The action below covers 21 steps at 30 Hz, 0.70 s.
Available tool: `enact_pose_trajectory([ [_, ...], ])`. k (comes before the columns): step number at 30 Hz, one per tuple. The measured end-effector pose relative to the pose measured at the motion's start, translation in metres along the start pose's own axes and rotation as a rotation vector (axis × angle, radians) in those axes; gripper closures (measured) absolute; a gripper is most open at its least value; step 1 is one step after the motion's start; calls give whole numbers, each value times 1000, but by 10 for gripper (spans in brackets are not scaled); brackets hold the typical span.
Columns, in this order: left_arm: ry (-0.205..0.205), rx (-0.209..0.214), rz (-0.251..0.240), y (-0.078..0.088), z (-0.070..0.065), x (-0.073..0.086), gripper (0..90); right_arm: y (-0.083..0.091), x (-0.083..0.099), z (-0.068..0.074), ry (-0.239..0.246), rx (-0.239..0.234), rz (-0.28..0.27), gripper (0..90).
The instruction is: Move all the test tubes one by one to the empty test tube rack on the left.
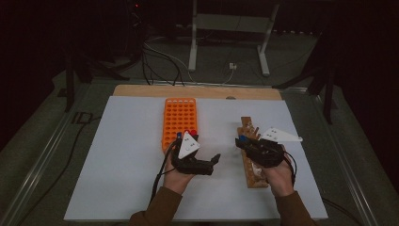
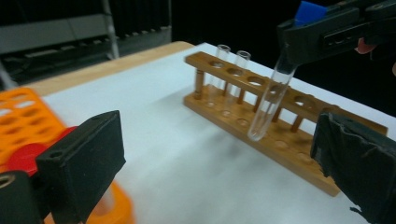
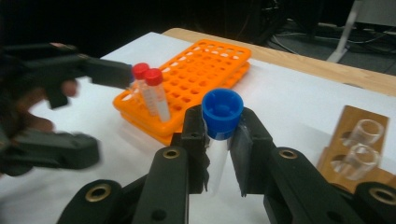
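My right gripper [image 3: 220,135] is shut on a clear test tube with a blue cap [image 3: 222,112], gripping it just below the cap. From the left gripper view the tube [image 2: 271,98] hangs tilted, its round tip low beside the near side of the wooden rack [image 2: 289,144]. Two uncapped clear tubes [image 2: 229,70] stand at the wooden rack's far end. My left gripper [image 2: 215,154] is open and holds nothing, between the orange rack [image 1: 179,117] and the wooden rack [image 1: 251,162]. Two red-capped tubes [image 3: 152,91] stand in the orange rack's near corner.
A white sheet [image 1: 122,160] covers the table, with a strip of bare wood [image 1: 141,90] at its far edge. Cables [image 1: 160,61] and the white legs of a stand [image 1: 193,47] lie on the floor beyond. A cable [image 1: 157,181] trails from my left gripper.
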<state>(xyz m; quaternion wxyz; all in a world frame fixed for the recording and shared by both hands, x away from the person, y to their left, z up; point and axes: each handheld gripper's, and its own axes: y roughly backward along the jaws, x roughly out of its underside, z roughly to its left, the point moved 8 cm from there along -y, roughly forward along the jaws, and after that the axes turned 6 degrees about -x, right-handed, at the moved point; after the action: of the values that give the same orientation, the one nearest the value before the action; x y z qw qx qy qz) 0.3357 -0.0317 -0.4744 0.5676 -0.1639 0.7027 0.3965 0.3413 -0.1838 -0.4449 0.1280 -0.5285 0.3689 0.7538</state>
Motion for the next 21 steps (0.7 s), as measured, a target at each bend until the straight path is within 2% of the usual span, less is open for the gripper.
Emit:
enact_pose_trajectory([
  [2, 9, 28, 8, -6, -6, -1, 34, -1, 0, 4, -3, -13, -1, 766],
  [4, -21, 35, 21, -12, -13, -2, 32, -4, 0, 7, 2, -19, 1, 765],
  [7, -41, 46, 41, -20, -20, 1, 30, -7, 1, 11, 0, -30, 7, 765],
  [11, -52, 40, 47, -25, -24, 1, 82, -11, 3, 17, 7, -44, 15, 765],
  [15, -71, 38, 44, -28, -26, 1, 276, -13, 3, 21, 13, -55, 19, 765],
  [16, -79, 46, 43, -28, -27, 1, 371, -14, 3, 22, 13, -57, 19, 764],
  [18, -91, 59, 45, -29, -29, 3, 492, -14, 3, 22, 14, -61, 19, 765],
  [19, -95, 64, 49, -29, -29, 3, 540, -15, 3, 22, 15, -65, 20, 764],
  [21, -83, 86, 58, -31, -31, 4, 578, -15, 4, 23, 11, -72, 20, 764],
])
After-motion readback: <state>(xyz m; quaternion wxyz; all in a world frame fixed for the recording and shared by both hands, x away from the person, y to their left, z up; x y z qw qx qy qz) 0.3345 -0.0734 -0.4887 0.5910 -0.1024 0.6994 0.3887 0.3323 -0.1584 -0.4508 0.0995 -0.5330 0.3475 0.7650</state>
